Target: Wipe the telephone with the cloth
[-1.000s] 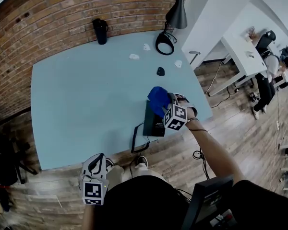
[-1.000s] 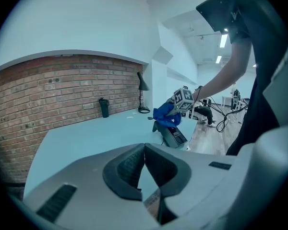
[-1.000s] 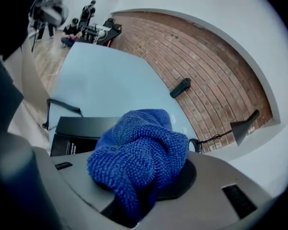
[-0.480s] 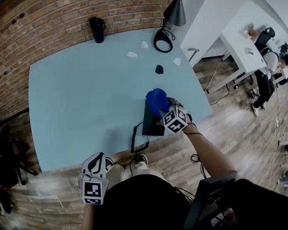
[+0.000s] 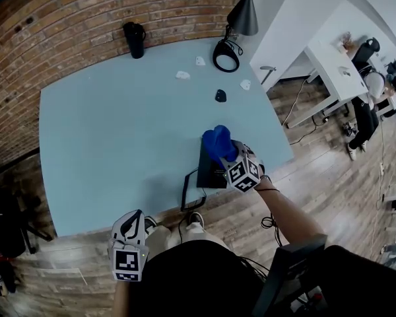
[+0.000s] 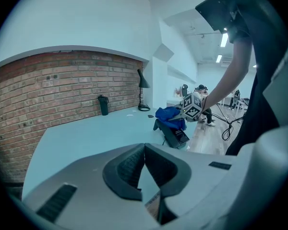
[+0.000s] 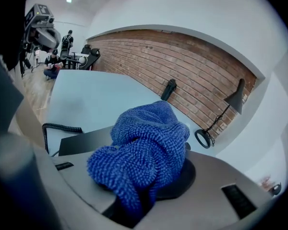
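Blue cloth point(image 5: 218, 142), black telephone point(image 5: 211, 170).

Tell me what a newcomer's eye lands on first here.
The bright blue cloth, bunched in the right claw, sits over the black telephone at the near edge of the pale blue table. A red brick wall runs behind; the left claw is shut and empty, off the table.

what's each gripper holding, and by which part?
Right gripper holds the blue cloth by a bunched fold at its lower end. Left gripper holds nothing, jaws together.
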